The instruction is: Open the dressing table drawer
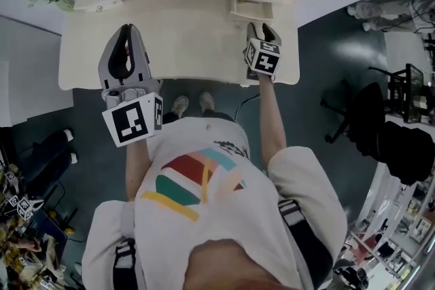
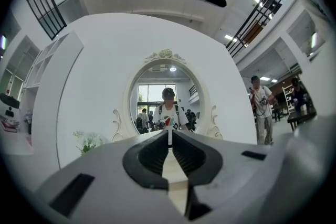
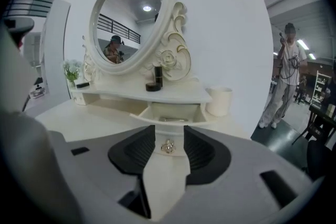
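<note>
The small drawer (image 3: 173,113) stood pulled out from under the raised shelf (image 3: 121,93) at the right rear of the dressing surface (image 1: 177,30), its front edge jutting over bare top. The right tool (image 3: 169,140) was released, its pads apart on either side of the drawer's knob (image 3: 168,147) and not pressing it. The left tool (image 1: 128,29) was clenched on nothing above the surface's left half, with bare top around it. A white cup (image 3: 219,100) stood just right of the drawer, near the surface's right edge.
</note>
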